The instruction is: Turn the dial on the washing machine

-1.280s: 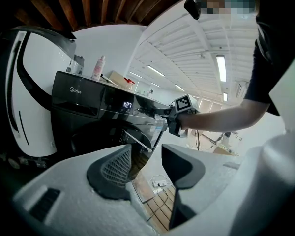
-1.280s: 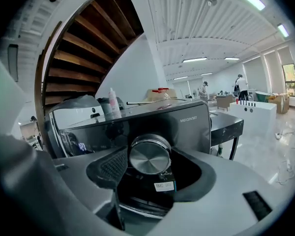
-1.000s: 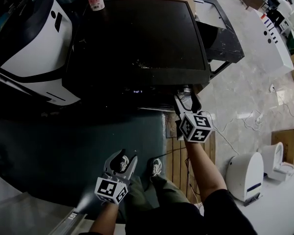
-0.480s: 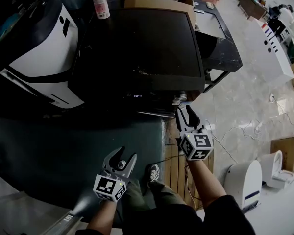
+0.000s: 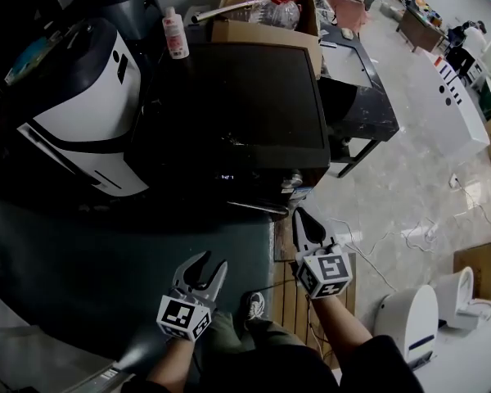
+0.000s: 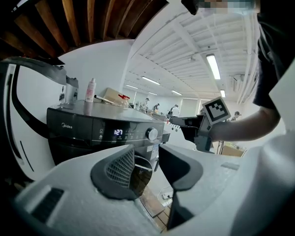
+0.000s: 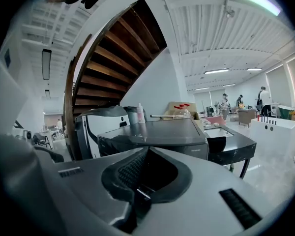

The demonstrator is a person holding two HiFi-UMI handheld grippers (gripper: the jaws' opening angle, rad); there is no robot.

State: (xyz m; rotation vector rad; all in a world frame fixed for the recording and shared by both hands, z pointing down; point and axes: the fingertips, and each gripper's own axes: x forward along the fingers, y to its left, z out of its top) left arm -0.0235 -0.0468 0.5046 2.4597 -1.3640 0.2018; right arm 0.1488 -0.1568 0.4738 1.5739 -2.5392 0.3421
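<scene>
The black washing machine [image 5: 237, 113] stands ahead of me, its silver dial [image 6: 151, 133] at the right end of the lit control panel. In the head view the dial [image 5: 293, 178] shows at the front right corner. My right gripper [image 5: 302, 216] hangs a little below and in front of that corner, clear of the dial, its jaws shut with nothing between them [image 7: 146, 154]. My left gripper [image 5: 213, 261] is lower and to the left, near my legs. Its jaws are closing on empty air, a gap still between them [image 6: 147, 167].
A white and black appliance [image 5: 82, 113] stands left of the machine. A bottle [image 5: 175, 33] and a cardboard box [image 5: 266, 15] sit behind it, and a black table [image 5: 356, 80] is to its right. Wooden slats [image 5: 288, 256] lie underfoot, with cables [image 5: 401, 228] and a white device [image 5: 409, 313] on the floor.
My right gripper has drawn back from the dial corner toward me and its jaws have gone from open to shut. The left gripper's jaws have narrowed a little.
</scene>
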